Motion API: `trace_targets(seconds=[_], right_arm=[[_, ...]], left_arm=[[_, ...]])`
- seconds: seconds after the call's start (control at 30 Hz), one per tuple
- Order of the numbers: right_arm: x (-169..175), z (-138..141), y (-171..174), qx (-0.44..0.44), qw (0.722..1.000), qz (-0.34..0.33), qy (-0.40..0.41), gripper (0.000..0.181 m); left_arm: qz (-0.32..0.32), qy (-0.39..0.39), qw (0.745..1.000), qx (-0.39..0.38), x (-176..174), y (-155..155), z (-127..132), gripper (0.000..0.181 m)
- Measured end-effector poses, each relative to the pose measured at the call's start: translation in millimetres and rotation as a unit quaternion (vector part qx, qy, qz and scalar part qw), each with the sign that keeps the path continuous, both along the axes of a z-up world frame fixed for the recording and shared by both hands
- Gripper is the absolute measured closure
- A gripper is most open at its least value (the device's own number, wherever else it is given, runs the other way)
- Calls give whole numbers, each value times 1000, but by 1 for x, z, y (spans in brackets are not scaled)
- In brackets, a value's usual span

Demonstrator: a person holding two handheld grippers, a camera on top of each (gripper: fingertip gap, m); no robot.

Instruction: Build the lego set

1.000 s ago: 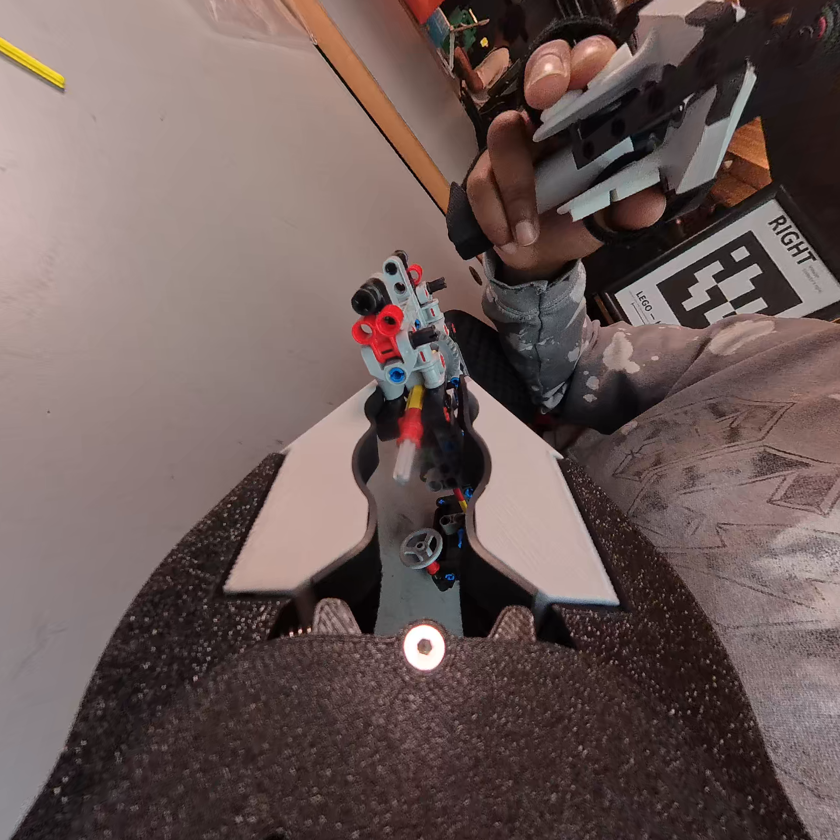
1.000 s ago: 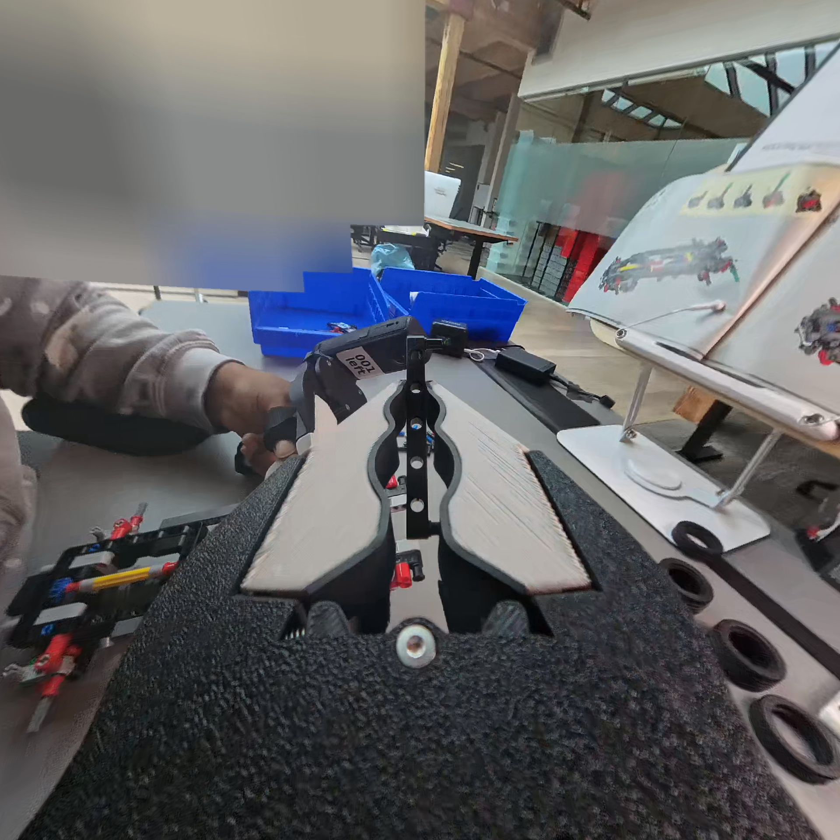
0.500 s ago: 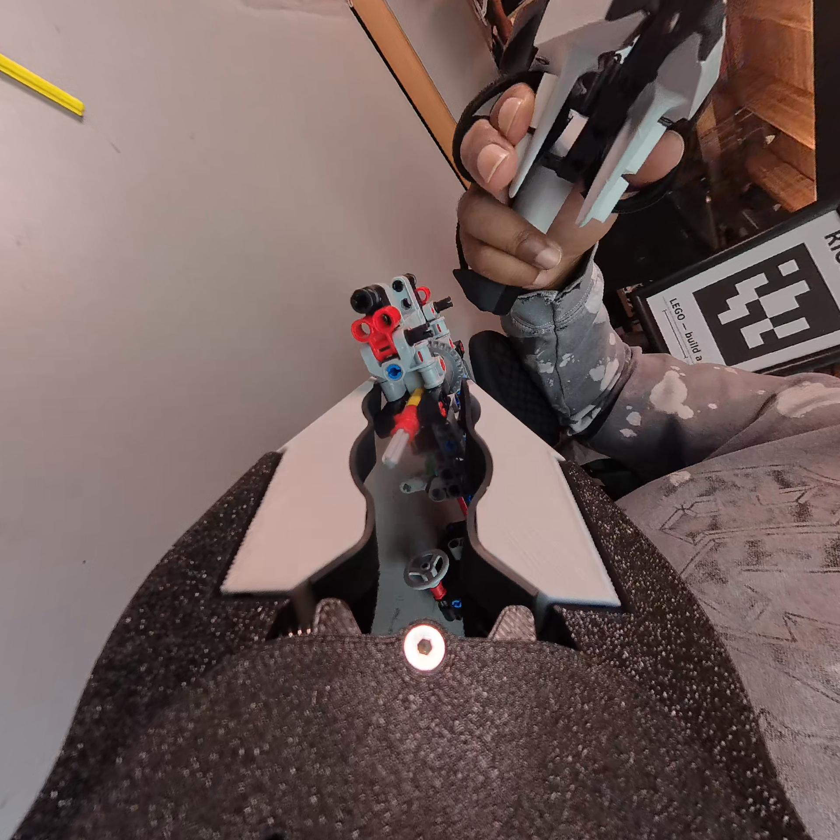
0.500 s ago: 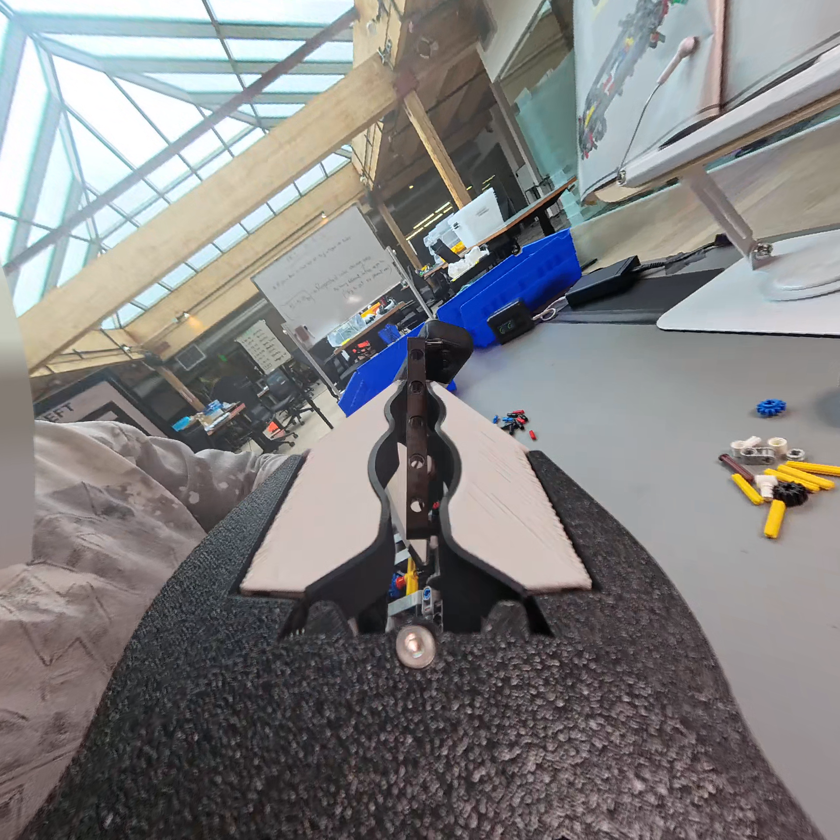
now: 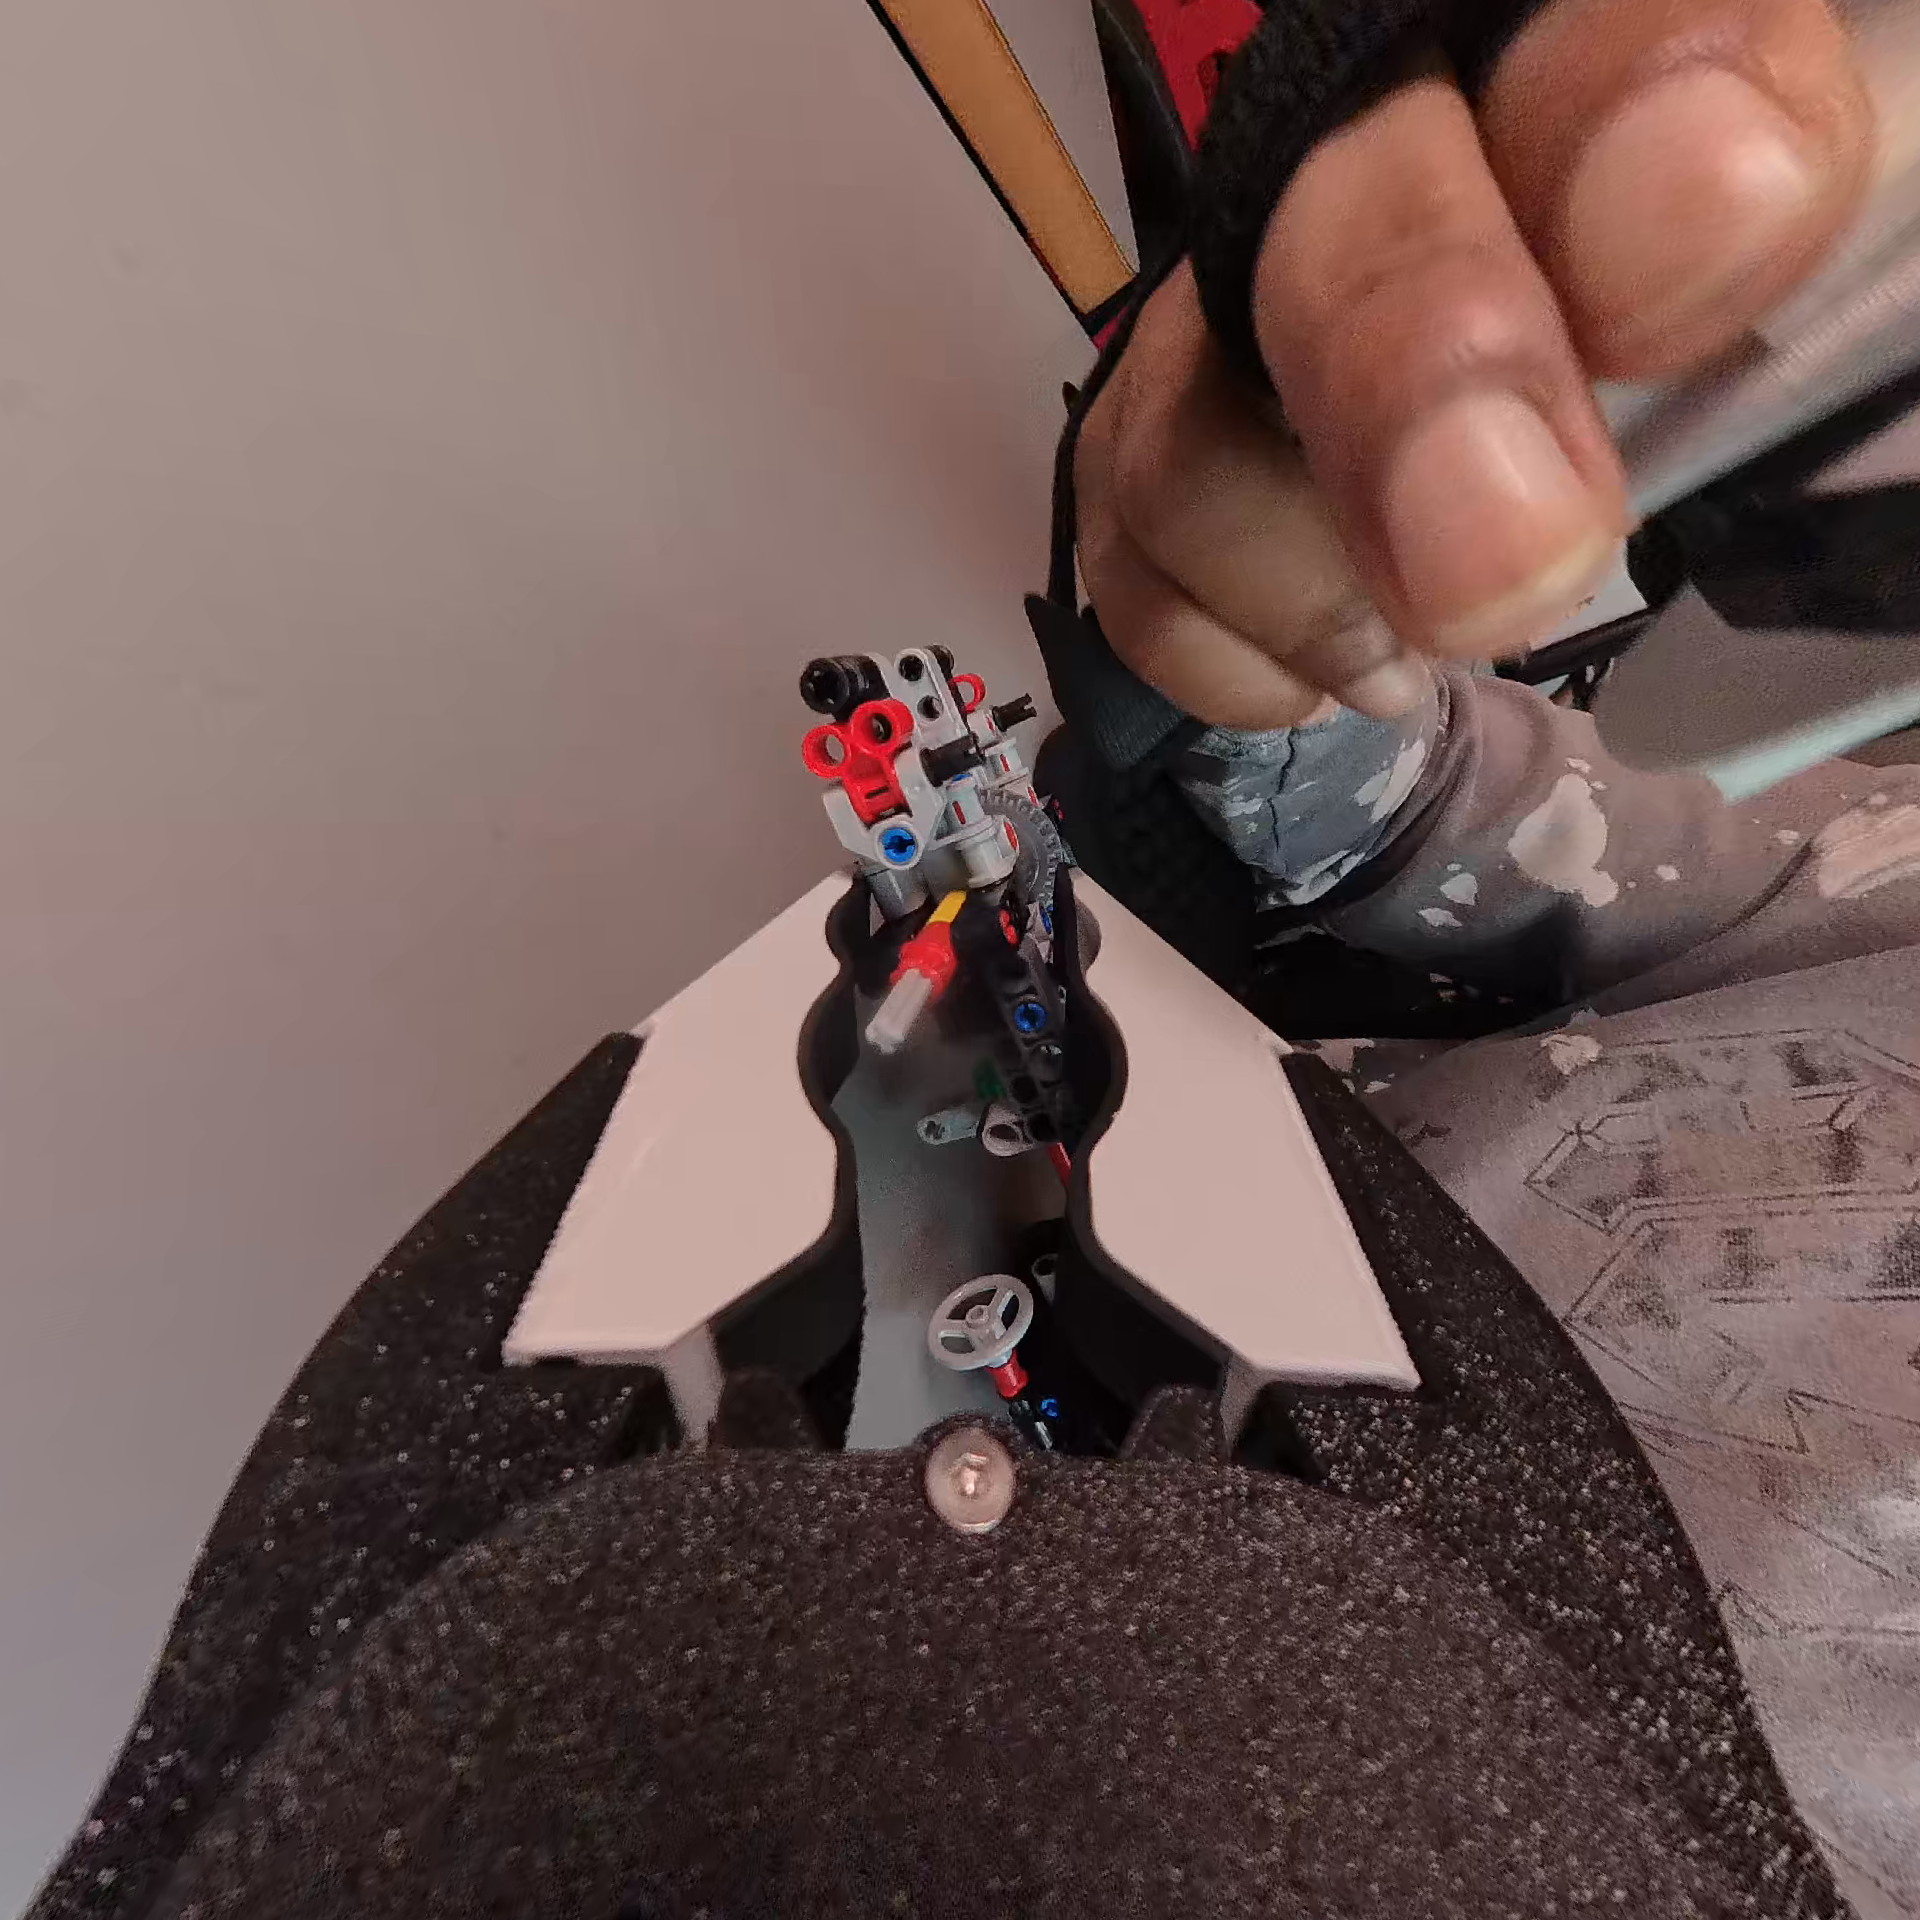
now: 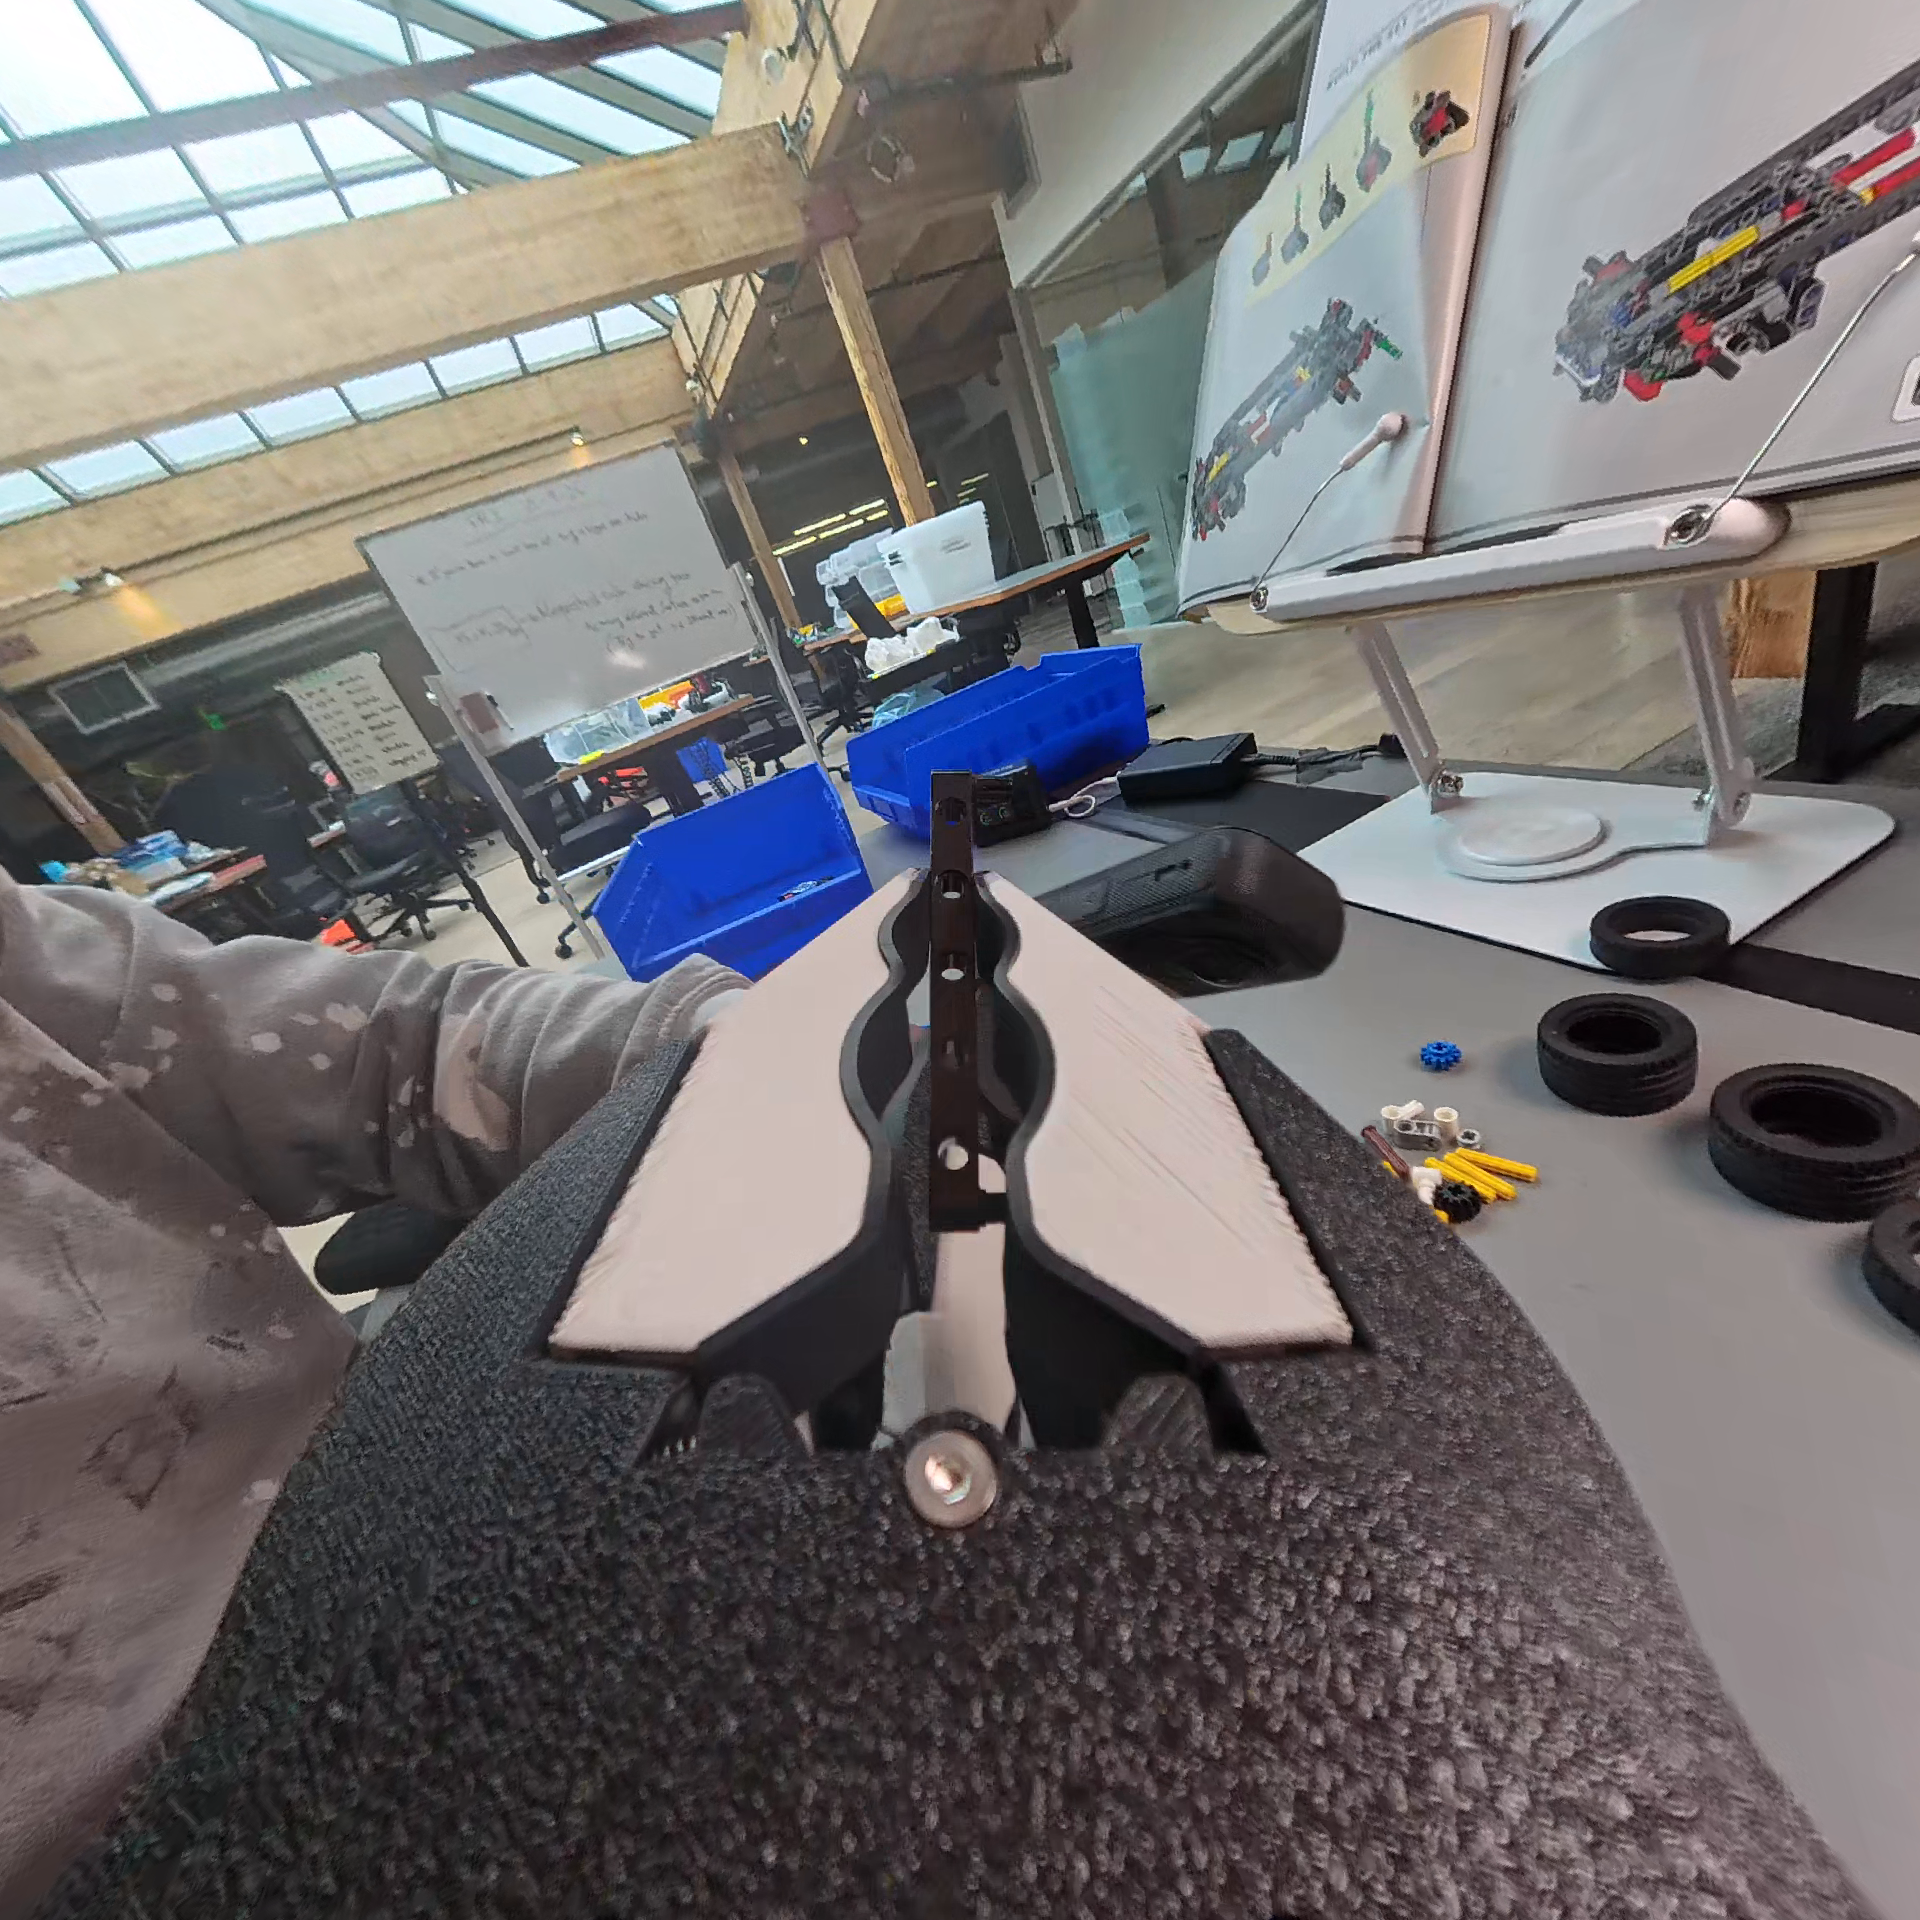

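My left gripper [image 5: 961, 883] is shut on a long lego chassis [image 5: 935, 790] of grey, red, black and blue parts, held end-on above the grey table [image 5: 416, 520]; its small grey steering wheel [image 5: 980, 1322] shows between the fingers. My right gripper [image 6: 954, 883] is shut on a black lego beam [image 6: 953, 997] with several holes, standing upright between the fingertips. In the left wrist view a hand [image 5: 1403, 416] that holds the right gripper is blurred and very close at the upper right. The left gripper's black body [image 6: 1205, 914] shows just beyond the beam in the right wrist view.
Black tyres [image 6: 1616, 1049] and small loose yellow, white, black and blue parts [image 6: 1455, 1158] lie on the table at the right. An open instruction book on a white stand [image 6: 1558, 821] stands at the far right. Blue bins [image 6: 748, 883] stand behind. A grey sleeve [image 6: 312, 1039] crosses the left. The tips of one gripper are about 15 cm away from the tips of the other.
The right gripper with the black beam has swung round and come much closer to the left gripper; its hand now fills the upper right of the left wrist view. The chassis stays gripped.
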State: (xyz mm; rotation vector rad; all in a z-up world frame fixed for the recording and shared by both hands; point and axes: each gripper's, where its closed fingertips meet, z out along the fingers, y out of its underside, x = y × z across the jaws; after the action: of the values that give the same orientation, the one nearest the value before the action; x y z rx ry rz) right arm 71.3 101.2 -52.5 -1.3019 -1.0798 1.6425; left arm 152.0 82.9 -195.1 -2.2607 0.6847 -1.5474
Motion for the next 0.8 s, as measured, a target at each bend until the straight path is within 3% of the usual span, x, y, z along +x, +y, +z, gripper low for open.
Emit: trace_targets(seconds=[0.07, 0.13, 0.23, 0.33, 0.5, 0.6, 0.67, 0.8], right_arm=[[4, 3, 0, -2, 1000, 2, 12, 174], [6, 1, 1, -7, 1000, 2, 14, 174], [8, -2, 1, -7, 1000, 3, 12, 174], [6, -4, -1, -7, 1000, 10, 11, 174], [-4, -16, -15, 12, 1000, 25, -12, 174], [-12, -20, -33, 48, 998, 41, -16, 174], [-18, -22, -47, 96, 994, 40, -15, 174], [-35, -24, -75, 251, 968, 7, -19, 175]], left_arm=[[-15, 17, 1000, 12, 10, 17, -4, 139], [13, 52, 996, 66, 6, 43, -6, 131], [84, 1, 991, 108, -13, 65, 27, 128], [152, -15, 975, 162, -52, 65, 55, 128], [204, -52, 955, 207, -99, 8, 89, 128], [222, -51, 945, 236, -110, -37, 94, 118], [236, -53, 940, 241, -114, -63, 92, 112], [277, -34, 920, 274, -127, -98, 89, 117]])
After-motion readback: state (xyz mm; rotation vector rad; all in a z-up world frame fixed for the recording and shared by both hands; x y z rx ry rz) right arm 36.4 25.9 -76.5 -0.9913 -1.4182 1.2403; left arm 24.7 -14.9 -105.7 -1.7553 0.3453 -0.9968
